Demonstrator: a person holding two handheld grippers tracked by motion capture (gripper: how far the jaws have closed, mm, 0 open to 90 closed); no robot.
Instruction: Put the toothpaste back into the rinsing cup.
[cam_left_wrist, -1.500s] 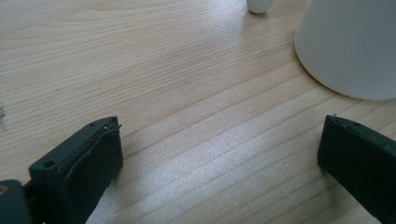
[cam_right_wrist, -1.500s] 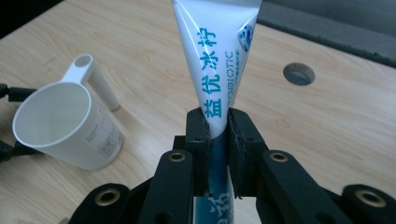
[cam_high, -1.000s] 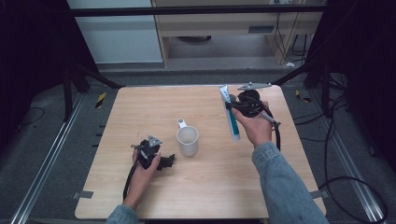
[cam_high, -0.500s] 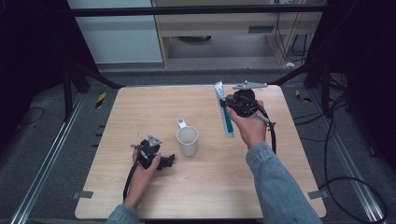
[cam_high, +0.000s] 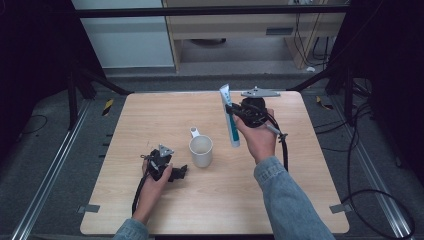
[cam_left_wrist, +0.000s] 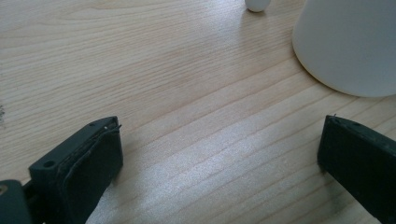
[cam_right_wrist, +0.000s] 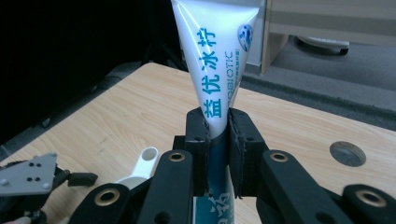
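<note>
The right hand-held gripper (cam_high: 234, 111) holds a toothpaste tube (cam_high: 231, 120) upright beside the white mug (cam_high: 201, 150).

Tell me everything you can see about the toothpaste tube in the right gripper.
The toothpaste tube is a soft, glossy plastic tube, white at its flat crimped end and shading to teal lower down, printed with blue-green characters and a small round emblem. The right gripper is shut on it partway along its length, the pads pinching its sides. It hangs in the air roughly upright, crimped end up, its lower end to the right of the white mug. Its cap end cannot be made out.
</note>
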